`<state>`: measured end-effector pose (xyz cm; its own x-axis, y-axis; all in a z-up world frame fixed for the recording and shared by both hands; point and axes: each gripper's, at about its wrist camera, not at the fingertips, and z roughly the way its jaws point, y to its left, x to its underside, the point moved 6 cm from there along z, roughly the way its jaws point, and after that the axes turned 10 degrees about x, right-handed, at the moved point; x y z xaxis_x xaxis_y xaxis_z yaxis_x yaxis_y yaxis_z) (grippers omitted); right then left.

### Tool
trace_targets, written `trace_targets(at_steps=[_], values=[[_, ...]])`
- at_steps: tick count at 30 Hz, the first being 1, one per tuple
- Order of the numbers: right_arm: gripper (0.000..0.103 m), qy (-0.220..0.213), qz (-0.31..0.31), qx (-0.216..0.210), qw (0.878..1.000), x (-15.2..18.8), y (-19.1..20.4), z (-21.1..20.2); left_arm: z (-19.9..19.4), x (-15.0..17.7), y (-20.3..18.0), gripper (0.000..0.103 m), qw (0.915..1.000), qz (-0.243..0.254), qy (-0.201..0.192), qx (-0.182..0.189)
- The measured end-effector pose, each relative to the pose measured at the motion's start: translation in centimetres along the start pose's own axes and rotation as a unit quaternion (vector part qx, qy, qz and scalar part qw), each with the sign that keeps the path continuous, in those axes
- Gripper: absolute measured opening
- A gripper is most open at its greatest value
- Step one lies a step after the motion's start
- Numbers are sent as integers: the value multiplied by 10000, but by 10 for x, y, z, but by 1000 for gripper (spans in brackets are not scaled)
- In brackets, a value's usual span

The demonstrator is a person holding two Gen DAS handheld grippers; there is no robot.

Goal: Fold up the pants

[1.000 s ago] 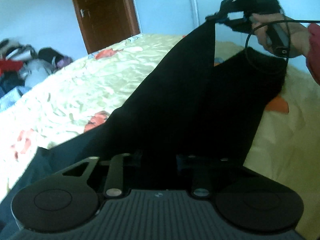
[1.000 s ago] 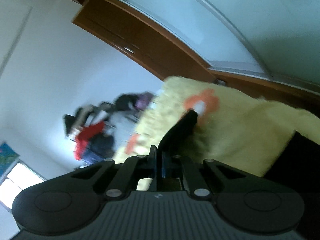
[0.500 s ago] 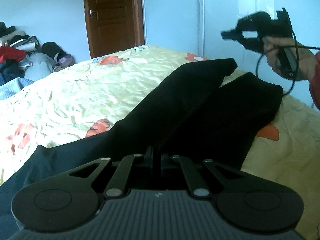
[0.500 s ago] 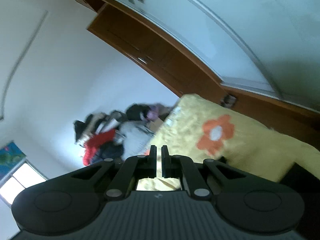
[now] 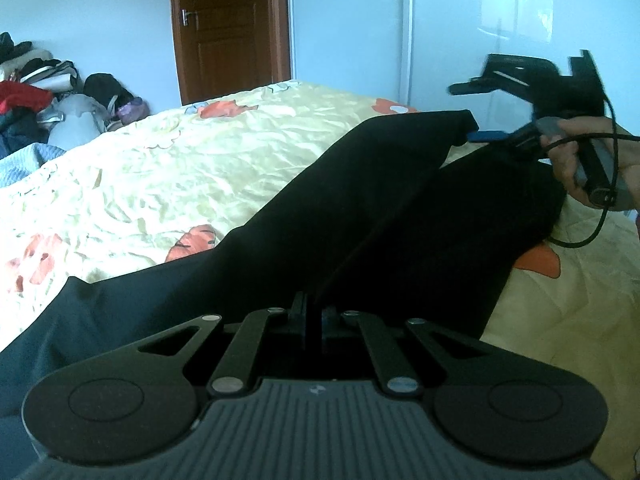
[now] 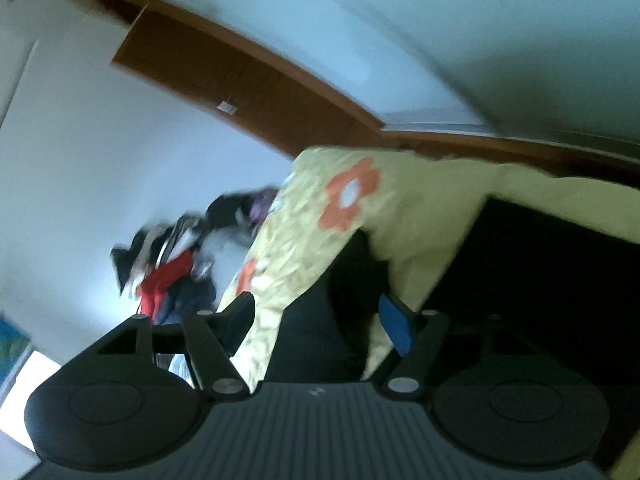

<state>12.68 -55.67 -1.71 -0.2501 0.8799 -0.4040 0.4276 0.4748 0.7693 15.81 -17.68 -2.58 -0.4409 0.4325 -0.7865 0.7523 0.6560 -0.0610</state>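
Note:
Black pants (image 5: 360,208) lie on the yellow flowered bed (image 5: 160,168), both legs stretching away toward the far right. My left gripper (image 5: 312,312) is shut on the near part of the pants. My right gripper (image 5: 480,112), held in a hand, hovers at the far leg ends, open and empty. In the right wrist view my right gripper (image 6: 320,312) stands wide open, with a black pant leg (image 6: 320,320) lying loose below it and a blue pad (image 6: 394,324) showing on one finger.
A brown door (image 5: 228,28) stands behind the bed. A pile of clothes and bags (image 5: 44,96) sits at the far left, also in the right wrist view (image 6: 172,256). A pale wardrobe wall (image 5: 480,20) runs along the far right.
My right gripper has let go of the raised pant leg, which dropped flat on the bed, and has opened wide and come down near the leg ends. My left gripper stays shut.

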Motion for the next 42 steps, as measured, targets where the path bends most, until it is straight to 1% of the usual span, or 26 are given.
trace_targets(at_steps=[2, 4, 6, 7, 8, 9, 10, 12, 14, 16, 17, 19, 20, 22, 23, 25, 28, 31, 35, 37, 39, 40, 42], values=[[69, 105, -59, 79, 9999, -1, 5, 14, 1, 1, 0, 7, 10000, -23, -1, 4], [69, 17, -115, 251, 9996, -5, 5, 27, 1, 1, 1, 7, 10000, -49, 3, 9], [68, -32, -77, 230, 9997, -7, 3, 41, 1, 2, 1, 7, 10000, -58, 6, 19], [63, -52, -90, 182, 9998, -9, 4, 47, 2, 2, 1, 7, 10000, -54, -2, 21], [49, -88, -159, 155, 9997, -13, 6, 51, 1, 2, 1, 7, 10000, -57, -28, 27], [12, -66, -226, 166, 9996, -15, 8, 54, 1, 2, 2, 7, 10000, -72, -53, 34], [4, -77, -262, 154, 9995, -18, 11, 56, 0, 2, 3, 7, 9999, -92, -90, 40], [4, -188, -363, 35, 9992, -25, 21, 55, -3, -1, 8, 7, 9997, -143, -212, -35], [4, -438, -408, -200, 9980, -37, 36, 44, -10, -7, 15, 7, 9988, -258, -405, -124], [4, -845, -528, -698, 9926, -48, 59, 17, -24, -15, 20, 7, 9968, -384, -694, -84], [4, -1058, -693, -879, 9881, -51, 70, 1, -30, -19, 19, 7, 9964, -351, -775, -23], [4, -1381, -1063, -974, 9799, -51, 81, -34, -38, -23, 15, 7, 9965, -206, -800, 97], [4, -1428, -1143, -945, 9786, -48, 79, -46, -39, -22, 12, 7, 9969, -138, -748, 179], [4, -1341, -1125, -621, 9826, -38, 55, -60, -37, -13, 6, 7, 9978, -100, -545, 367], [4, -1269, -1026, -431, 9857, -33, 37, -65, -33, -6, 3, 7, 9979, -101, -414, 483], [4, -1114, -642, -6, 9917, -21, -8, -72, -27, 8, -6, 7, 9975, -37, -176, 689], [4, -985, -34, 270, 9948, -5, -60, -84, -24, 21, -18, 7, 9962, 164, 30, 853], [4, -1016, 148, 380, 9940, 6, -79, -94, -27, 26, -21, 7, 9956, 311, 108, 879], [4, -1035, 113, 482, 9934, 12, -80, -95, -26, 28, -19, 7, 9951, 312, 224, 912], [4, -857, 15, 699, 9939, 11, -81, -90, -25, 30, -16, 19, 9955, 258, 268, 871], [6, -721, -21, 1124, 9910, 10, -84, -88, -28, 32, -18, 20, 9957, 179, 259, 872], [6, -693, -21, 1232, 9900, 13, -85, -91, -31, 33, -19, 22, 9956, 134, 279, 883], [7, -734, 96, 1283, 9890, 14, -89, -97, -38, 34, -17, 39, 9964, 62, 295, 798]])
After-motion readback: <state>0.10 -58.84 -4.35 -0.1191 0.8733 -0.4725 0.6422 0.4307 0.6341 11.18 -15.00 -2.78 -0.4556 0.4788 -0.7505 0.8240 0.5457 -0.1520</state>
